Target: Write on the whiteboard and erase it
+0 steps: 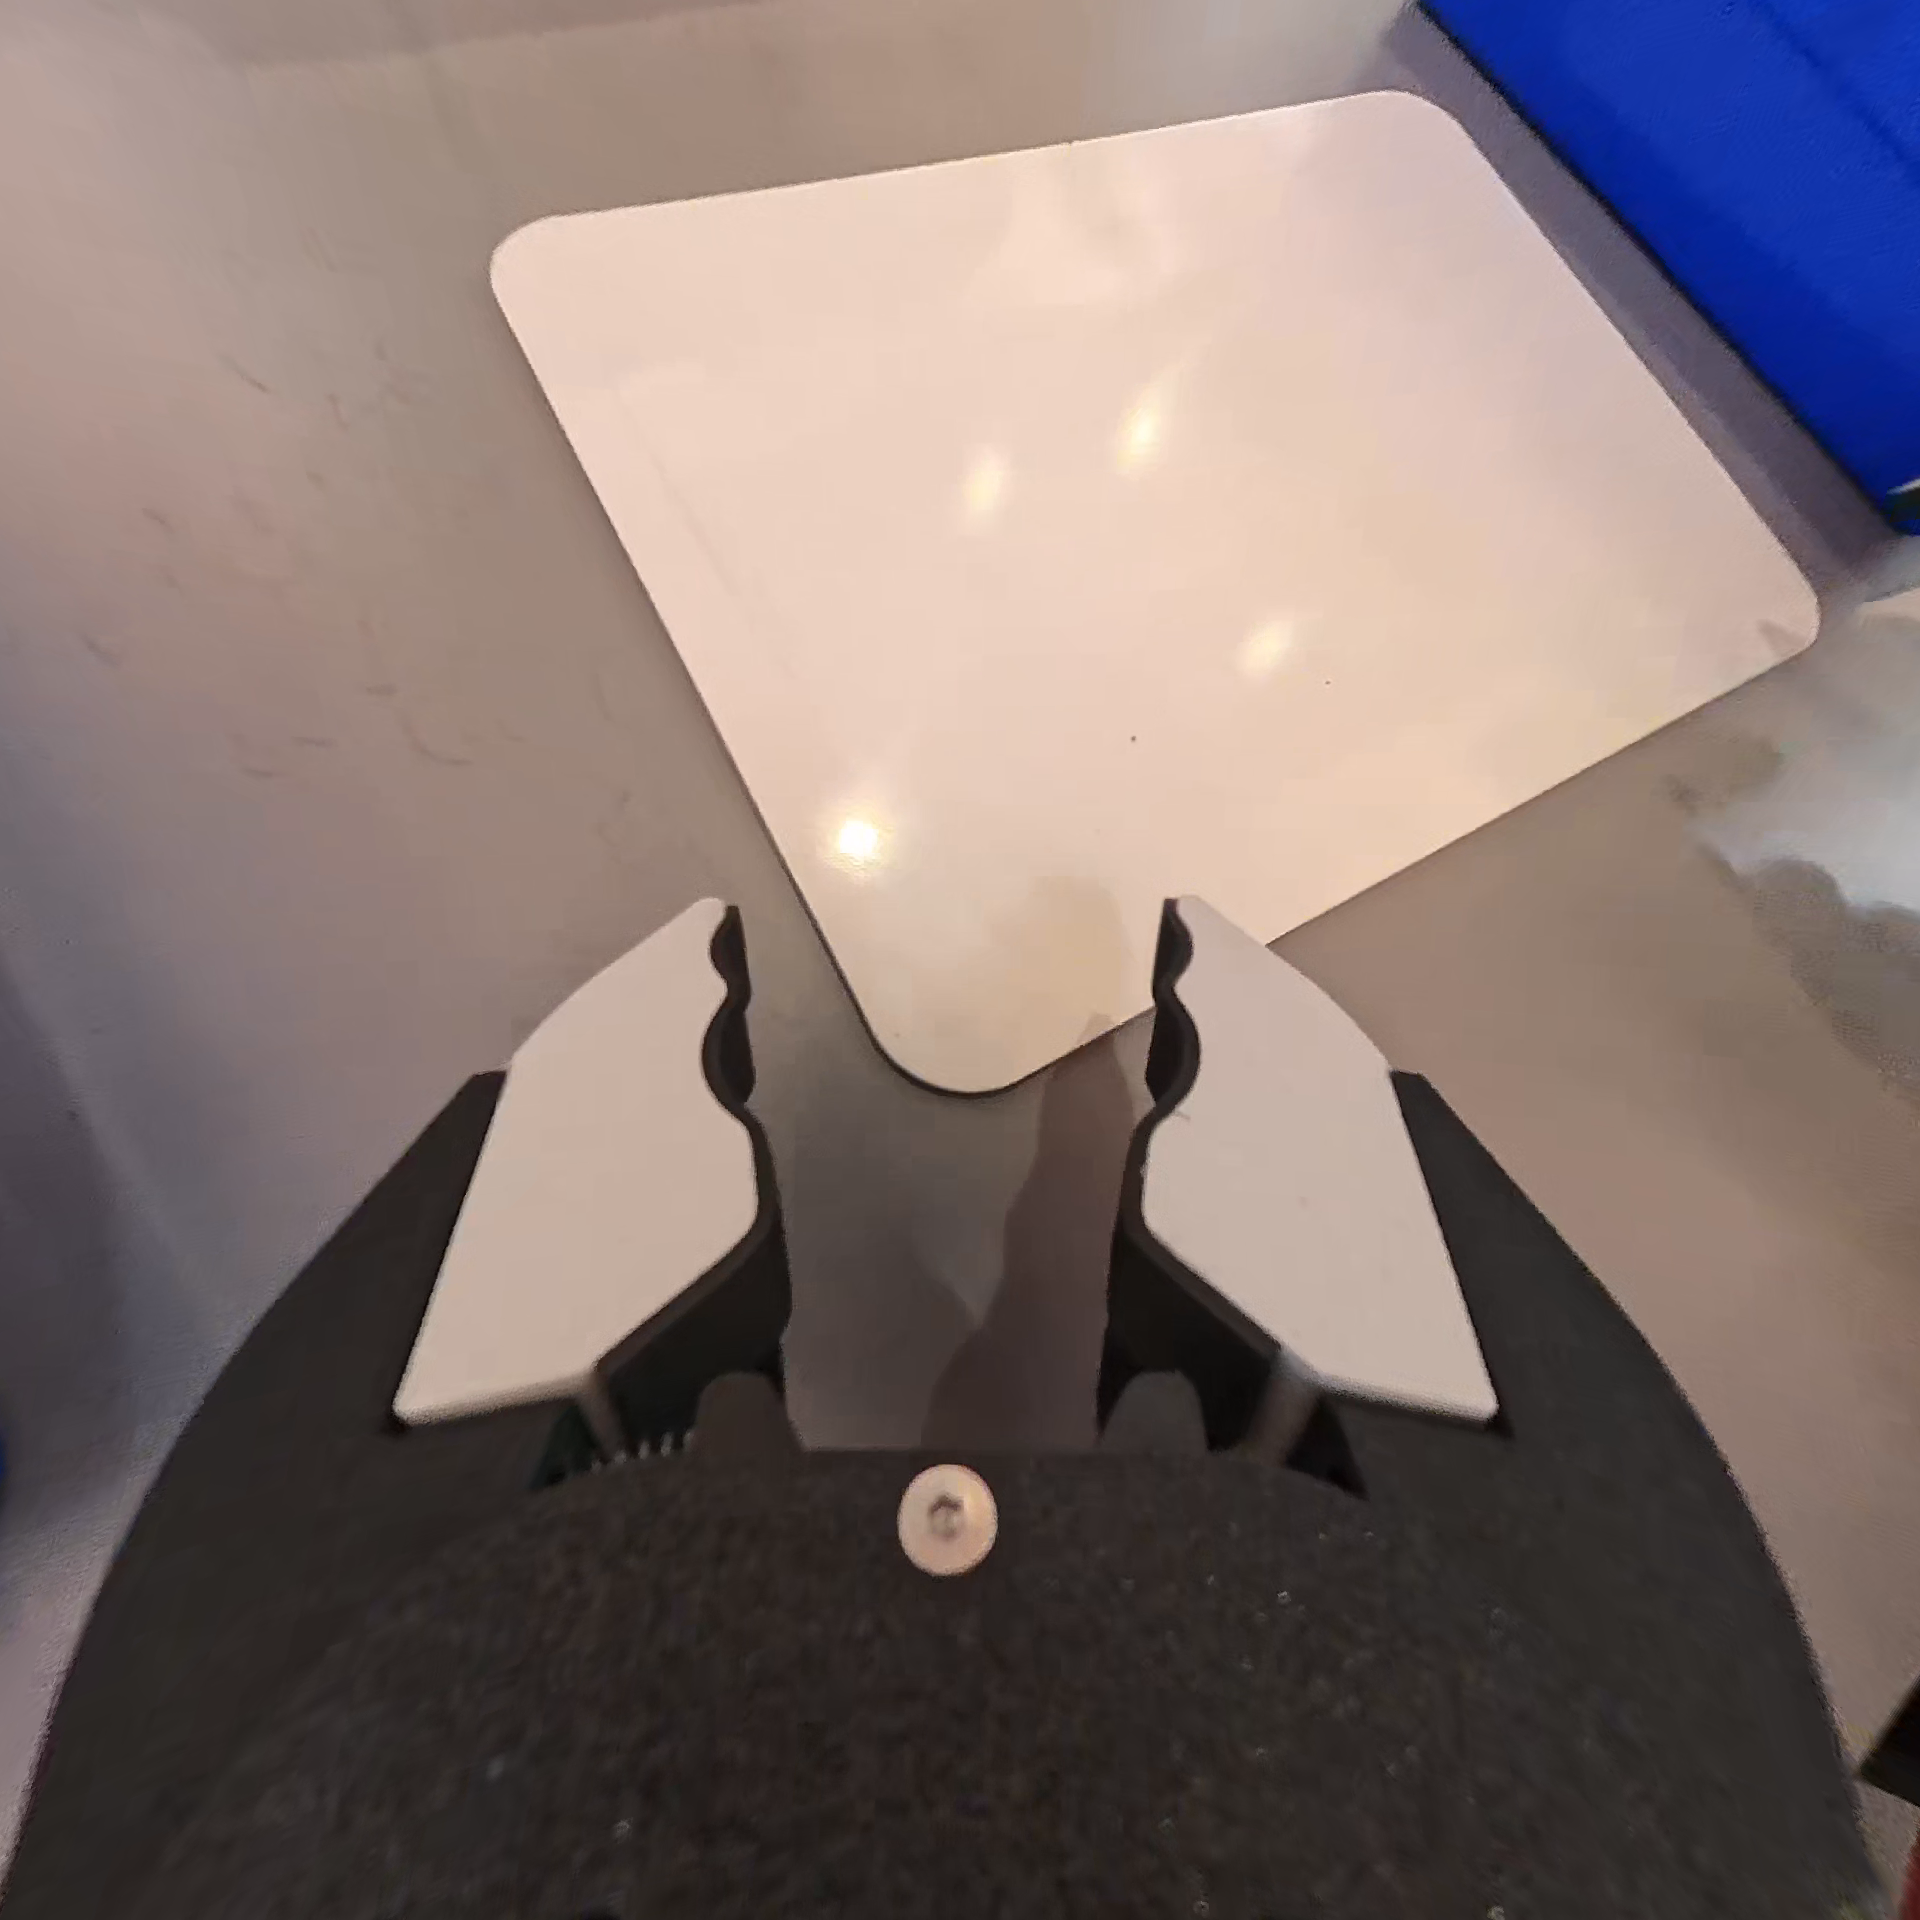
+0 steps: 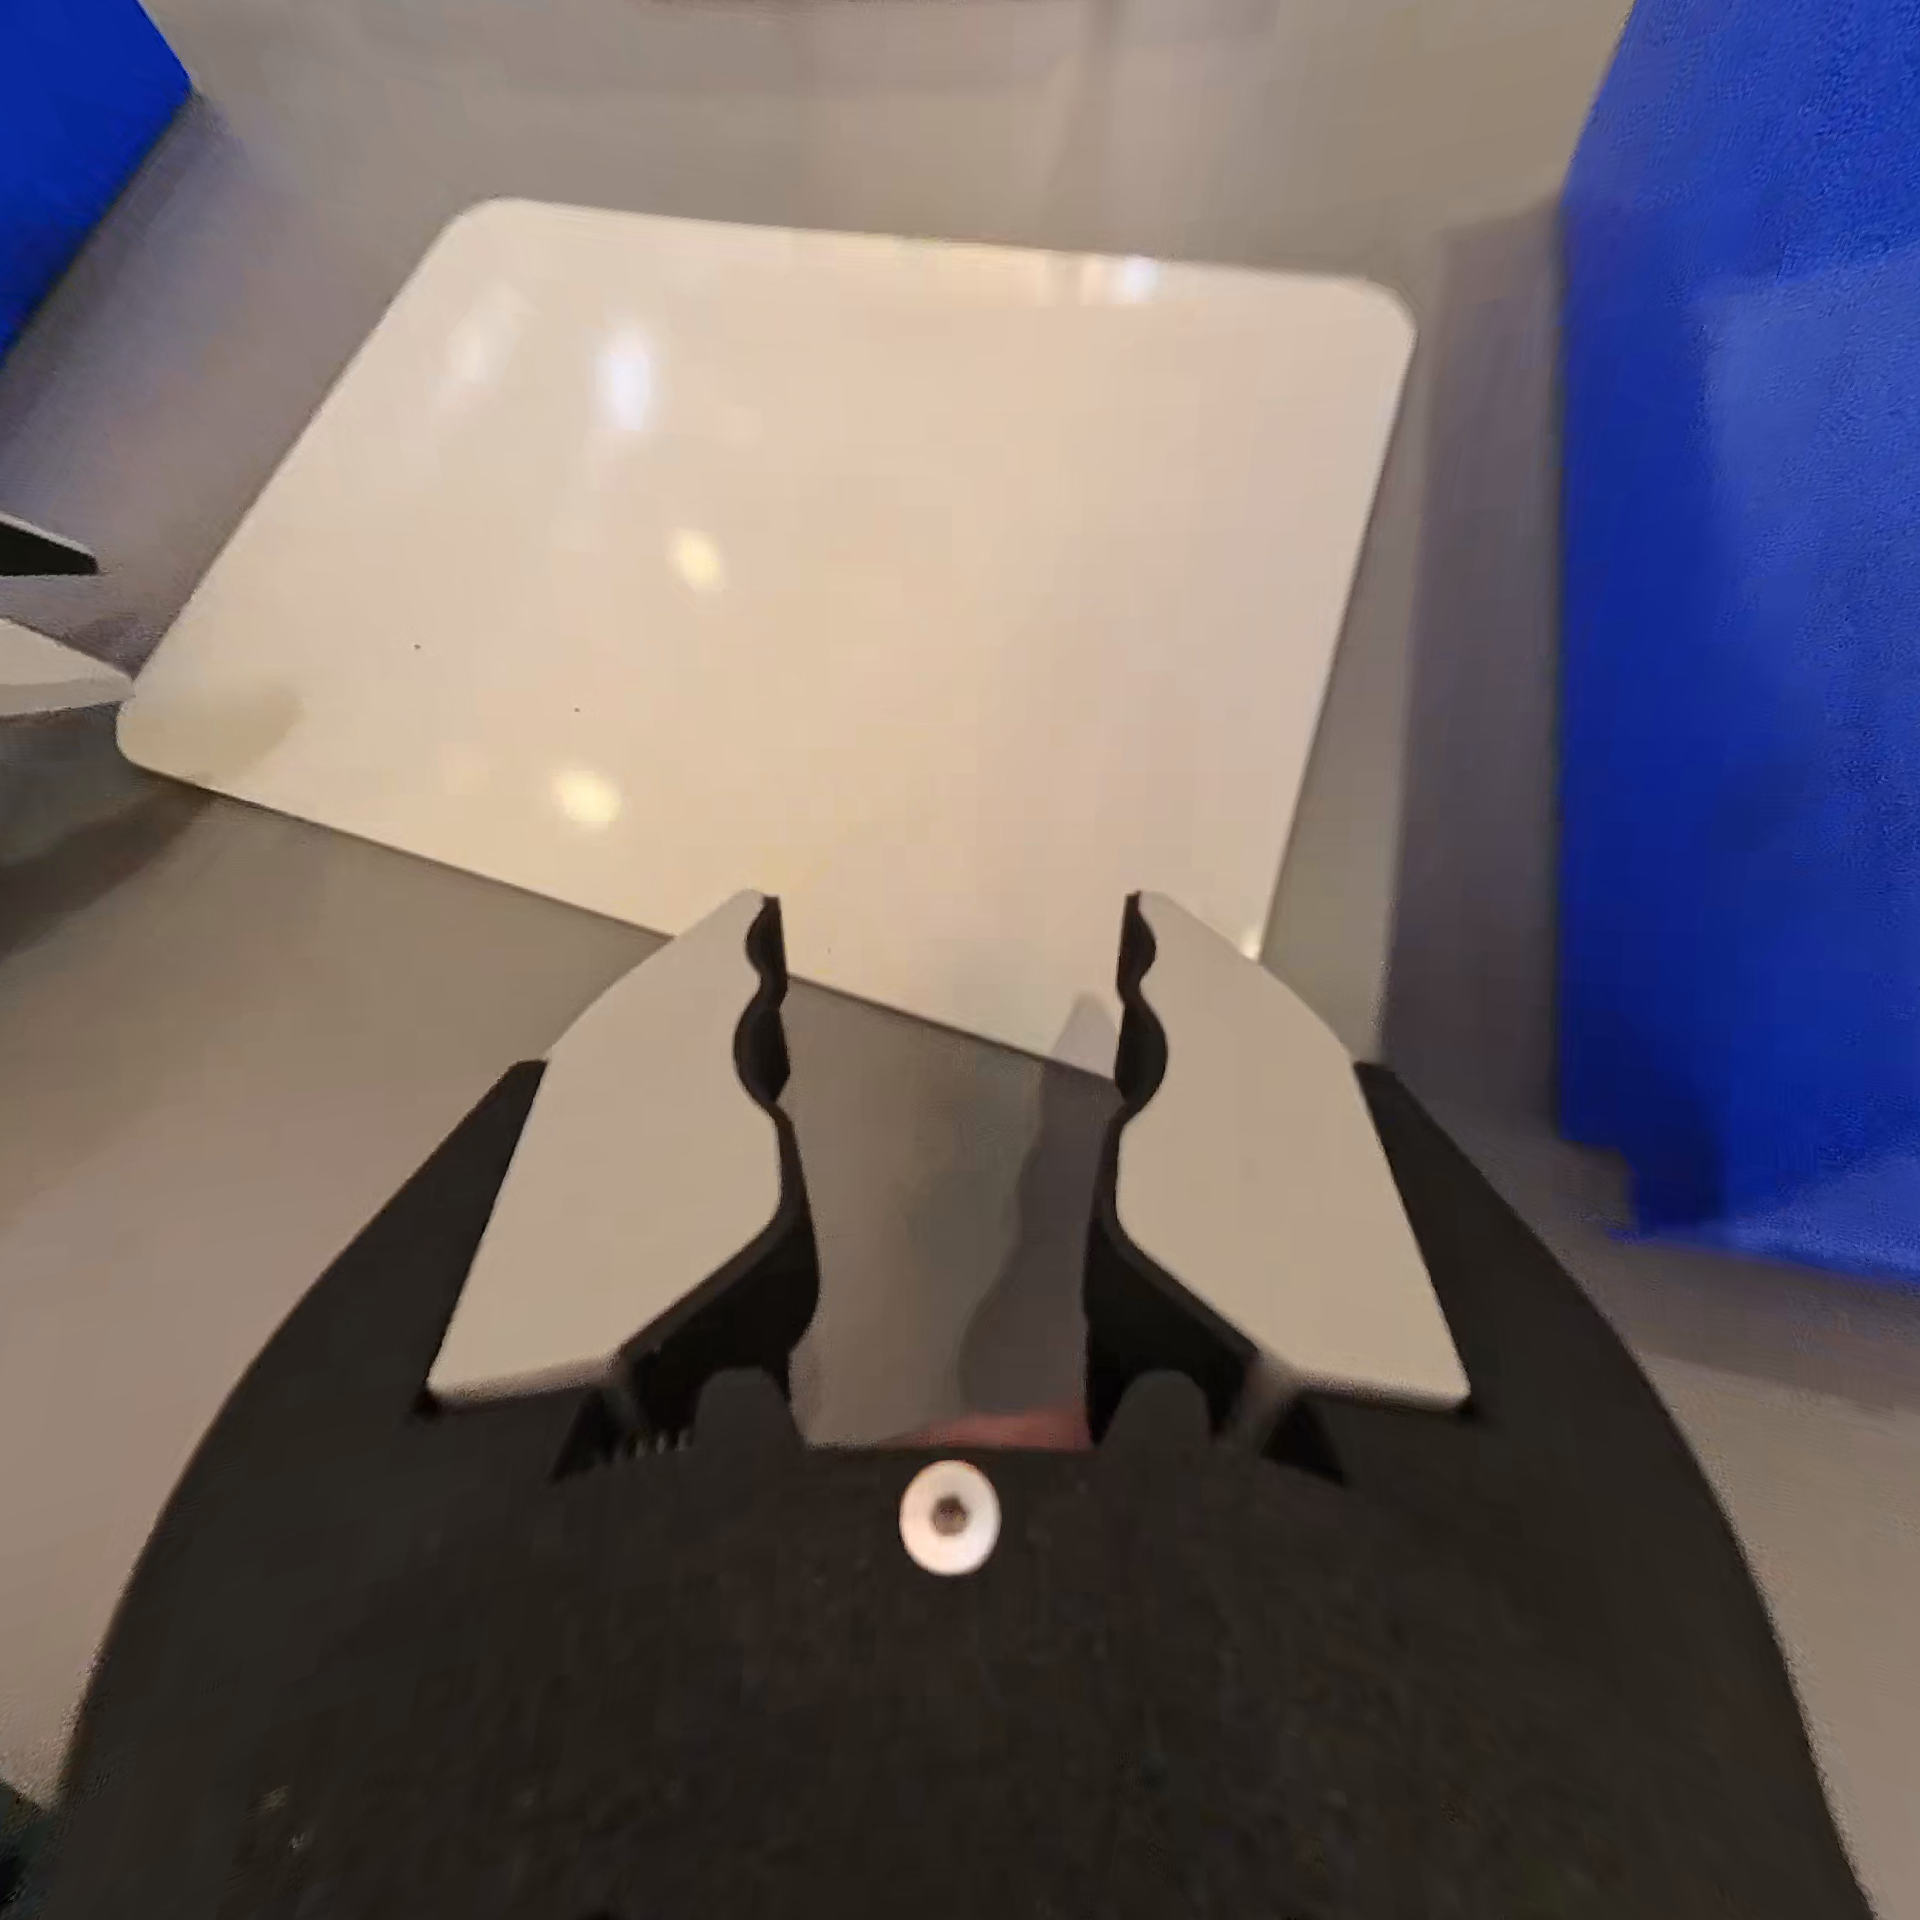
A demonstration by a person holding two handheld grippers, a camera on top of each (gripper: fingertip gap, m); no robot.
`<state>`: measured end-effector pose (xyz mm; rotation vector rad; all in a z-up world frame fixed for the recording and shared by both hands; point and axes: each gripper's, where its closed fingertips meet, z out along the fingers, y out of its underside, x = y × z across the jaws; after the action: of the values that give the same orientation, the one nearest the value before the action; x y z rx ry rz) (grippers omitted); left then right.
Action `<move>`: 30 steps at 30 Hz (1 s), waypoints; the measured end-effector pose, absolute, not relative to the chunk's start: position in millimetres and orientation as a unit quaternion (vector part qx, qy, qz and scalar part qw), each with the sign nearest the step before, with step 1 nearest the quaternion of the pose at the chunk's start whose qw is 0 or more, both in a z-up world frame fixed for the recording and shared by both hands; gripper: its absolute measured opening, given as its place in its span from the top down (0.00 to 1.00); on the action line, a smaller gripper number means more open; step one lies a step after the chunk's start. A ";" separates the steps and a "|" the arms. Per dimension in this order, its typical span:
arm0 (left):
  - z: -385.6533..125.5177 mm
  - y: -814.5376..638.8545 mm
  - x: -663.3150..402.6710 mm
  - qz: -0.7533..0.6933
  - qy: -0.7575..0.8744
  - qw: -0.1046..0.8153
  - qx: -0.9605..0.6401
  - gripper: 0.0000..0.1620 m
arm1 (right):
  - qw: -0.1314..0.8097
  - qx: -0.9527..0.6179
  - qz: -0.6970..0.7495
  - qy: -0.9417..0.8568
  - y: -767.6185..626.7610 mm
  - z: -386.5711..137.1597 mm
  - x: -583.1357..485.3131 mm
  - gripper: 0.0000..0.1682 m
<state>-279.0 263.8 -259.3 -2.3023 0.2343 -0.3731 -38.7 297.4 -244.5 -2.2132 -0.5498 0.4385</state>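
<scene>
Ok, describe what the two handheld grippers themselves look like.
The left gripper and right gripper match: a rounded matte-black textured body with one silver hex screw at centre, and two flat pale-grey fingers edged with wavy black pads. No cables or sleeves show.

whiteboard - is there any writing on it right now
No, the whiteboard is blank in the left wrist view, showing only light reflections and a few tiny specks.

A blue bin (image 2: 1745,623) walls the whiteboard's (image 2: 810,582) right edge; the grey surface (image 1: 260,520) lies open to its left.
</scene>
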 end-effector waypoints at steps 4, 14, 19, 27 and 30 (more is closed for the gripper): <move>-265.8 263.6 -275.8 -0.166 0.083 0.372 -0.910 0.53 | 0.366 -0.895 0.144 -0.209 323.6 -267.9 -42.7 0.62; -271.5 263.4 -264.3 -0.189 0.091 0.354 -0.911 0.53 | 0.353 -0.903 0.158 -0.187 344.7 -276.5 -43.8 0.64; -272.8 262.3 -263.6 -0.175 0.096 0.357 -0.913 0.54 | 0.369 -0.895 0.160 -0.195 342.5 -255.5 -40.3 0.67; -272.1 260.4 -264.6 -0.185 0.092 0.355 -0.912 0.56 | 0.344 -0.919 0.075 -0.180 340.5 -282.7 -9.1 0.61; -272.0 259.0 -264.5 -0.187 0.091 0.352 -0.912 0.56 | 0.356 -0.916 0.065 -0.175 340.2 -281.8 -7.7 0.61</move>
<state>-264.5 259.0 -272.0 -2.3606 0.2361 -0.4844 -7.7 340.2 -281.8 -2.3656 -0.4518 0.1684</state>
